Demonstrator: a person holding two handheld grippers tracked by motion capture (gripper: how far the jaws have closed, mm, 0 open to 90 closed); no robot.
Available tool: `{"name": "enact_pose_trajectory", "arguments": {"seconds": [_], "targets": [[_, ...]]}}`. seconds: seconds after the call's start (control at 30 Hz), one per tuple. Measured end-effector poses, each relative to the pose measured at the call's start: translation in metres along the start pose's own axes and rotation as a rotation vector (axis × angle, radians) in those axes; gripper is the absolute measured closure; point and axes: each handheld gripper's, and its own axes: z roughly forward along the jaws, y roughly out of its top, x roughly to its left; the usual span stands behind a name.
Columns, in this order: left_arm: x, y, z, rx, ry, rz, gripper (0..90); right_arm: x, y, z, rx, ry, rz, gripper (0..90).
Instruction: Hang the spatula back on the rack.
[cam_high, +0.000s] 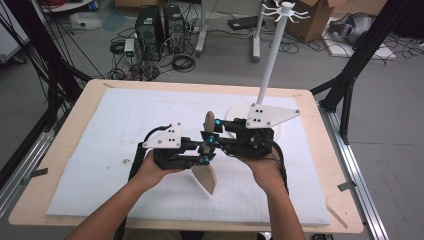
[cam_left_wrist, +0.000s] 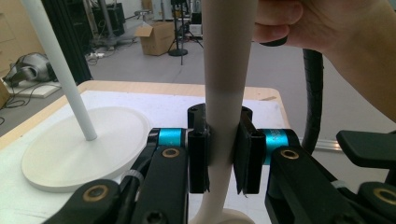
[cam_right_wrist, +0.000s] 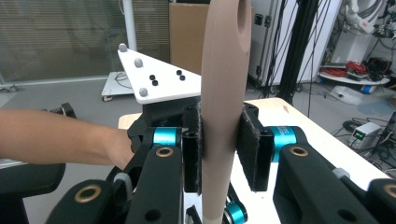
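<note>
While both hand-held grippers (cam_high: 206, 150) clamp it, wooden spatula (cam_high: 206, 172) lies lengthwise, handle end away from person.

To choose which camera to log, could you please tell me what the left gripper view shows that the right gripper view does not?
Left gripper view: the white stand with round base and slim pole, and the person's right hand above a black ribbed cable. Right gripper view: the white three-cornered plate on the other gripper, the person's left forearm, and the hole at the end of the pale wooden spatula. Both: that spatula clamped upright between the view's own black jaws, left gripper and right gripper.
</note>
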Motion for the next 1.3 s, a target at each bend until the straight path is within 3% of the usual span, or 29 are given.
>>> {"name": "enact_pose_trajectory", "arguments": {"seconds": [0.13, 0.2, 0.33, 0.5, 0.57, 0.63, 0.73, 0.8, 0.87, 0.93, 1.1, 1.2, 1.3], "targets": [[-0.002, 0.002, 0.001, 0.003, 0.041, -0.017, 77.9, -0.001, -0.003, -0.001, -0.032, -0.01, 0.013, 72.3], [-0.003, 0.003, 0.002, 0.01, 0.083, -0.034, 77.9, 0.001, -0.006, -0.002, -0.06, -0.078, 0.012, 67.6], [-0.006, 0.003, 0.003, 0.016, 0.162, -0.024, 77.9, 0.009, -0.008, 0.0, -0.088, -0.193, 0.01, 60.1], [-0.007, 0.005, 0.003, -0.019, 0.23, -0.029, 77.9, 0.012, -0.01, 0.009, -0.059, -0.264, 0.056, 61.8], [-0.007, 0.005, 0.004, -0.018, 0.242, -0.034, 77.9, 0.012, -0.012, 0.012, -0.053, -0.268, 0.082, 66.5], [-0.007, 0.004, 0.004, -0.022, 0.25, -0.042, 77.9, 0.013, -0.014, 0.013, -0.057, -0.264, 0.077, 73.7], [-0.006, 0.003, 0.003, -0.027, 0.232, -0.043, 77.6, 0.012, -0.013, 0.013, -0.051, -0.248, 0.08, 74.8], [-0.003, 0.002, 0.001, -0.041, 0.197, -0.044, 76.1, 0.01, -0.012, 0.012, -0.045, -0.227, 0.086, 74.9], [0.001, 0.001, -0.003, -0.067, 0.187, -0.068, 55.4, 0.006, -0.012, 0.01, -0.038, -0.206, 0.093, 75.0], [0.003, -0.001, -0.008, -0.084, 0.187, -0.072, 44.3, 0.002, -0.013, 0.007, -0.029, -0.194, 0.088, 75.1], [0.01, -0.011, -0.027, -0.109, 0.156, -0.099, 37.0, -0.009, -0.014, -0.006, -0.04, -0.16, 0.082, 75.1], [0.011, -0.017, -0.039, -0.11, 0.19, -0.03, 33.6, -0.016, -0.011, -0.015, -0.037, -0.13, 0.071, 75.1], [0.014, -0.021, -0.05, -0.131, 0.194, -0.035, 30.0, -0.024, -0.007, -0.023, -0.026, -0.134, 0.068, 75.0]]}}
